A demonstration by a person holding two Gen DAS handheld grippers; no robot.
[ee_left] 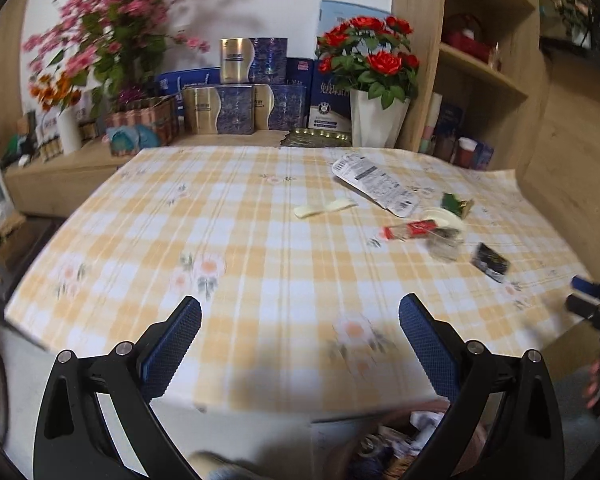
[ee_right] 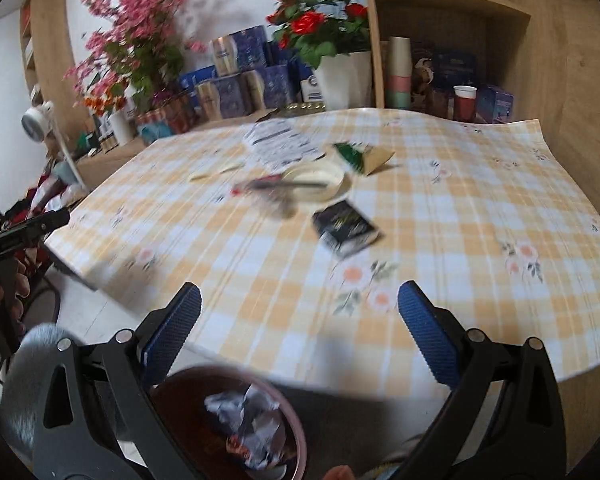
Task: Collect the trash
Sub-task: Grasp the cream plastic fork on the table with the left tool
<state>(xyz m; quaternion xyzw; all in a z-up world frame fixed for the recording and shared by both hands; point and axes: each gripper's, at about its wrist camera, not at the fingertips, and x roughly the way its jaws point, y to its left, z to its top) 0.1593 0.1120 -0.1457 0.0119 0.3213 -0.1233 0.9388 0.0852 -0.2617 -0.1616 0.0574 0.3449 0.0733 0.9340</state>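
Both tongs spread wide and empty: left gripper and right gripper hovering over the near edge of the checked tablecloth, nothing between the blue pads.

Judged step: reaching for the next scrap. Nearest to the right gripper, at about 12 o'clock from it, a black packet lying flat. Beyond that, toward 11 o'clock, a red-and-clear wrapper lying across a pale round lid or dish, exact contact blurred. Further out, a green-and-gold wrapper at 12 o'clock, a printed white blister card and a cream strip at 11 o'clock.

Best taken nearest first: approach low and level, pads straddling one short edge of the black packet, then close firmly, since flat foil tends to slip under the tips. Better to pinch a raised corner than press down onto the cloth.

Bin below the table edge at 6 o'clock, dark brown inside, holding crumpled silver-white wrappers and some reddish scraps; far from full, by the look of it. Same bin at 5 o'clock in the left view.
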